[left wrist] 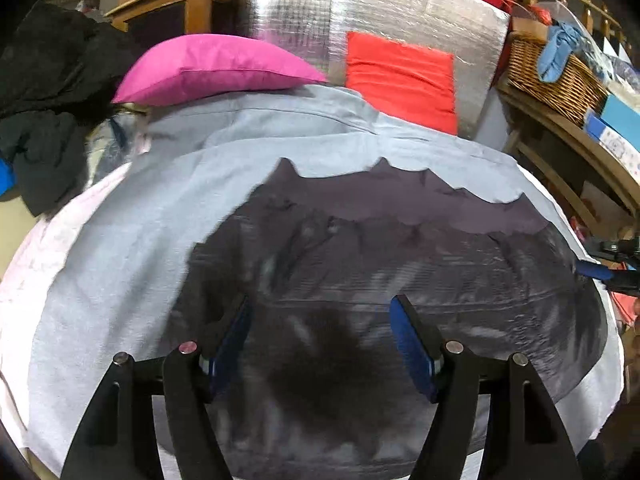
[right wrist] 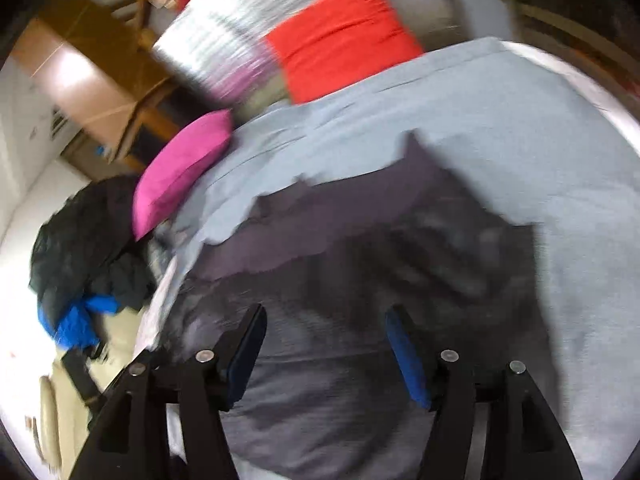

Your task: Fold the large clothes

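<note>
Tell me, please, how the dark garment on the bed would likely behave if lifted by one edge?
The dark garment lies flat with a wavy far edge, so it is probably thin and floppy. It would likely sag and drag across the grey sheet rather than keep its shape.

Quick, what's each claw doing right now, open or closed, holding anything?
Left claw: open, holding nothing, over the dark garment.
Right claw: open, holding nothing, over the same garment.
</note>
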A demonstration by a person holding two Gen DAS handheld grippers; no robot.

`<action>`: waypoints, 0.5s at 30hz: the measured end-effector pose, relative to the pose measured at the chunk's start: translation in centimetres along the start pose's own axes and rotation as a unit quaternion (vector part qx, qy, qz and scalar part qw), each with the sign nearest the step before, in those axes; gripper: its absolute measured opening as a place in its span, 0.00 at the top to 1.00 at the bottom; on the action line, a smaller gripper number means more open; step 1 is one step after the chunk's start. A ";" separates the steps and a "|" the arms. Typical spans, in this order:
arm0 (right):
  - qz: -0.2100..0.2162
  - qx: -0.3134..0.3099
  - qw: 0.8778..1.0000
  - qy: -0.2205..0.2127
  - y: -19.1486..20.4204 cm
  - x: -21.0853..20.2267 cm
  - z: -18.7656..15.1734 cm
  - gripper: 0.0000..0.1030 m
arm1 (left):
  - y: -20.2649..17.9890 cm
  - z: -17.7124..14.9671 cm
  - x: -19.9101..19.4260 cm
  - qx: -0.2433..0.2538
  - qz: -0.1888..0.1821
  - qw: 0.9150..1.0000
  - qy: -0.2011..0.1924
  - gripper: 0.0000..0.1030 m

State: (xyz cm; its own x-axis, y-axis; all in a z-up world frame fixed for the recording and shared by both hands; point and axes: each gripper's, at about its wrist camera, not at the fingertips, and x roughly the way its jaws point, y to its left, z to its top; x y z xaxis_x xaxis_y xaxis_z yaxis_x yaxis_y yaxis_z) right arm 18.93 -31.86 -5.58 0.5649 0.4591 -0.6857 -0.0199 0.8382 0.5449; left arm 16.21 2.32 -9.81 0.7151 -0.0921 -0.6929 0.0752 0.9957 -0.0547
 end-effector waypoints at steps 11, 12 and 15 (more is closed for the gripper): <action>0.021 0.048 0.994 0.096 -1.0 7.9 1.1 0.34 | -6.6 1.0 7.2 0.055 0.005 0.996 0.073 0.28; 0.019 0.062 0.993 0.095 -1.6 8.5 1.5 0.34 | -6.6 1.1 7.6 0.056 0.012 0.995 0.078 0.26; -0.004 0.073 0.995 0.072 -2.5 8.5 2.3 0.34 | -6.3 1.3 8.5 0.045 0.015 0.994 0.100 0.22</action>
State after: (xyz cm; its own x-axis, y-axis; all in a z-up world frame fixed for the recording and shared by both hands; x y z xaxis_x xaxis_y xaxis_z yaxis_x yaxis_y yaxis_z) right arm 25.71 -30.75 -11.71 0.4395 0.4985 -0.7472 0.1112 0.7953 0.5959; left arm 22.72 -4.73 -14.36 0.5661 -0.0483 -0.8229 0.1245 0.9918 0.0274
